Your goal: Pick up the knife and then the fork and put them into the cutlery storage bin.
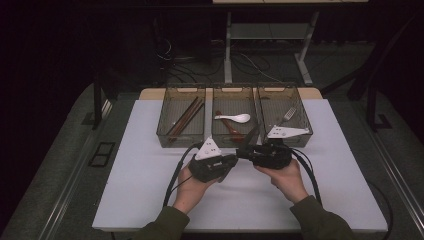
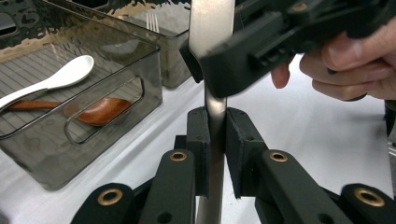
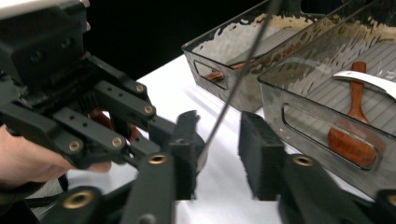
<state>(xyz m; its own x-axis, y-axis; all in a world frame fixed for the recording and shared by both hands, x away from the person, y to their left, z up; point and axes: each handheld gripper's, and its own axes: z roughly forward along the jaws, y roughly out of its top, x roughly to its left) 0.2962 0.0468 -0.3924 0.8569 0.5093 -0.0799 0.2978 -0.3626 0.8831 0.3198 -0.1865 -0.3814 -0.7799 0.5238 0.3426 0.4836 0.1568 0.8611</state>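
Note:
A flat silver metal utensil [image 2: 212, 28] stands upright over the white table [image 1: 150, 190], in front of the bins. My left gripper [image 2: 215, 126] is shut on its narrow lower stem. In the high view the left gripper [image 1: 233, 159] points right and the right gripper [image 1: 243, 151] points left, tip to tip. In the right gripper view the utensil [image 3: 236, 84] shows edge-on as a thin line. My right gripper [image 3: 219, 135] is open around it, the strip close to its left jaw. Which kind of utensil it is I cannot tell.
Three smoky clear bins stand in a row at the back of the table. The left bin [image 1: 161, 134] holds chopsticks [image 1: 186, 116]. The middle bin [image 1: 215, 141] holds a white spoon [image 1: 233, 118] and a wooden spoon [image 2: 98, 112]. A fork [image 1: 287, 115] lies in the right bin [image 1: 309, 131].

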